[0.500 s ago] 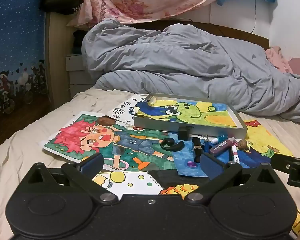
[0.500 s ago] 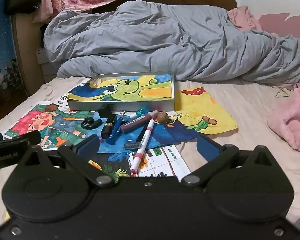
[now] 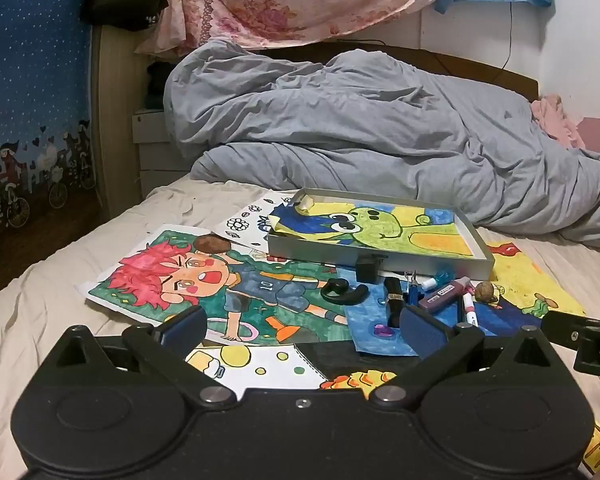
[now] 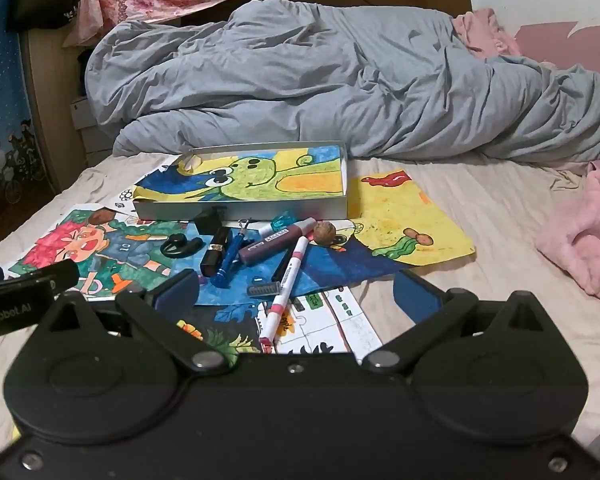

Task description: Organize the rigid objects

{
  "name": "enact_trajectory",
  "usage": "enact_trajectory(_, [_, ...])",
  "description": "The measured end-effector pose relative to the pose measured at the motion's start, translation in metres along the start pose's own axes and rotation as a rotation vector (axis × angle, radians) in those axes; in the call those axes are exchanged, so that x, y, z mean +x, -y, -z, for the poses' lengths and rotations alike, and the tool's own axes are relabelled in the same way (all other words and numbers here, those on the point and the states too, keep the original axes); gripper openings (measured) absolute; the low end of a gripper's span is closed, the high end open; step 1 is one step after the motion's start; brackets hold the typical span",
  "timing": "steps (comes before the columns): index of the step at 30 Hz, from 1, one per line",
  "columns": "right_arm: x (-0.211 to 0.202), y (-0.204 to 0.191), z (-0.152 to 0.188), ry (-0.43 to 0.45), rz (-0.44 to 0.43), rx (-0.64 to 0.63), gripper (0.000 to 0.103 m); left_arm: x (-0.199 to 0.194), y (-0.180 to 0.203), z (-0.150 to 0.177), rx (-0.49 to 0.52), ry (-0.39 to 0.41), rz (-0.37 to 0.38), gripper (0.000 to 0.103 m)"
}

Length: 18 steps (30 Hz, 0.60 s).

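- Holding both tools over the near edge of the bed (image 4: pixel 500 200), you are keeping the left gripper (image 3: pixel 302 324) with its fingers spread wide and nothing between them.
- You are holding the right gripper (image 4: pixel 296 294) equally wide apart and empty, its tip showing at the right edge of the left view.
- You are facing a shallow tray (image 4: pixel 240 212) lying on the drawings (image 3: pixel 220 280), a green cartoon sheet lining it.
- You are seeing the small items bunched just in front of the tray: a black earpiece (image 4: pixel 180 246), a lipstick (image 4: pixel 216 252), a blue tool (image 4: pixel 231 258), a purple marker (image 4: pixel 276 240), a pink-and-white pen (image 4: pixel 284 288), a nut (image 4: pixel 325 233).
- You are touching none of them.
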State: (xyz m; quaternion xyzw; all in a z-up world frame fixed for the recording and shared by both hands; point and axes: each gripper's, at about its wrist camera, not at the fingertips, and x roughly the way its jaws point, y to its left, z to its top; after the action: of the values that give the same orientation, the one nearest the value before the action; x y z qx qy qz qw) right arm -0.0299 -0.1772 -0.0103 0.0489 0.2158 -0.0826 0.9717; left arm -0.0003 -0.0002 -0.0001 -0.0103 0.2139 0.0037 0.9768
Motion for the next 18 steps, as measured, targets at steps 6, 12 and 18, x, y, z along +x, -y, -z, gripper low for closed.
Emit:
enact_trajectory(6, [0.001,0.0005,-0.0005,0.002,0.001,0.001,0.103,0.0001,-0.0001,0.0,-0.001,0.001,0.0,0.102])
enact_trajectory(12, [-0.0006,-0.0004,-0.0009,0.001,0.0,0.002,0.103,0.0001,-0.0001,0.0,-0.002,0.002,0.001,0.102])
enact_trajectory(18, [-0.0005,-0.0003,-0.0007,0.002,0.0,0.003,0.103,0.0001,-0.0001,0.0,-0.002,0.002,0.0,0.102])
